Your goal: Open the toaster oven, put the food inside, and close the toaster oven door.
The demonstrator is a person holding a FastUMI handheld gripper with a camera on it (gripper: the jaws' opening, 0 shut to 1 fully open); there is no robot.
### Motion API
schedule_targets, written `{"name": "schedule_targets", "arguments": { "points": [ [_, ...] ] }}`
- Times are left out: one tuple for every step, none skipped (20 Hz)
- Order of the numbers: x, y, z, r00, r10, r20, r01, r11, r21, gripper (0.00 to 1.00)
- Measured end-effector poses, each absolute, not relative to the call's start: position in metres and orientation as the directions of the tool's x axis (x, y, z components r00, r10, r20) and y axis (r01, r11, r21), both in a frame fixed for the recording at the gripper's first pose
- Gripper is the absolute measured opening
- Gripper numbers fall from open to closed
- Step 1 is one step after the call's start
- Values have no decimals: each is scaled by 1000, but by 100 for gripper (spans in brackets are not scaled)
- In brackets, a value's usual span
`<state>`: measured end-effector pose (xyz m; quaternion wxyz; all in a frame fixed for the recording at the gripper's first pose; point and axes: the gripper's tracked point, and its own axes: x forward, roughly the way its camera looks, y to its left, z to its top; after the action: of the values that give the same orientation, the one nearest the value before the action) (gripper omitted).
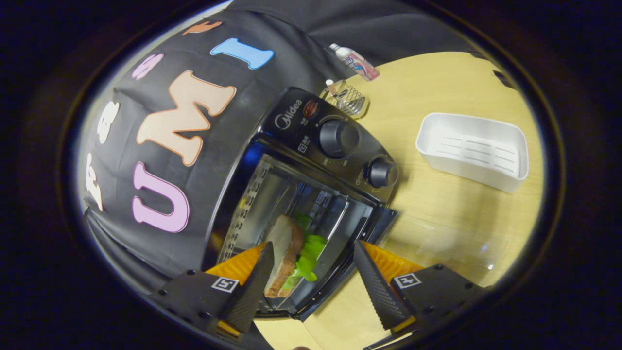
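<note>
The black toaster oven (pixel 311 131) stands on the wooden table with its door (pixel 340 272) swung open toward me. A sandwich (pixel 284 253) of brown-crusted bread with green lettuce (pixel 308 257) sits at the mouth of the oven cavity, on its rack. My gripper (pixel 312 245) is open, its fingers spread wide on either side of the sandwich. The left finger (pixel 252 287) touches the bread's side. The right finger (pixel 376 282) stands well clear of it, over the open door's edge.
A white plastic tray (pixel 474 150) lies on the table (pixel 437 228) to the right of the oven. Beyond the oven's knobs stand a small wire holder (pixel 347 97) and a tube (pixel 354 61) near the table's far edge.
</note>
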<state>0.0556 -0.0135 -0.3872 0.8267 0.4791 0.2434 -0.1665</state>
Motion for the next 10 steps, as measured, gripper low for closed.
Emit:
{"name": "schedule_targets", "arguments": {
  "points": [
    [50, -15, -385, 827, -44, -561, 505, 498, 705, 100],
    [43, -16, -384, 827, -47, -560, 501, 514, 697, 99],
    [38, -18, -383, 829, -48, -556, 492, 533, 688, 99],
    [31, -17, -381, 831, -48, -553, 482, 558, 676, 99],
    [24, -16, -380, 833, -45, -551, 468, 589, 659, 99],
    [17, -16, -377, 835, -47, -548, 452, 627, 635, 99],
    [10, -16, -375, 835, -51, -548, 433, 674, 598, 99],
    [2, -17, -373, 833, -55, -550, 412, 725, 552, 99],
    [-4, -19, -370, 834, -62, -549, 389, 772, 503, 99],
    [-12, -20, -366, 834, -70, -547, 367, 811, 455, 100]
  ]
}}
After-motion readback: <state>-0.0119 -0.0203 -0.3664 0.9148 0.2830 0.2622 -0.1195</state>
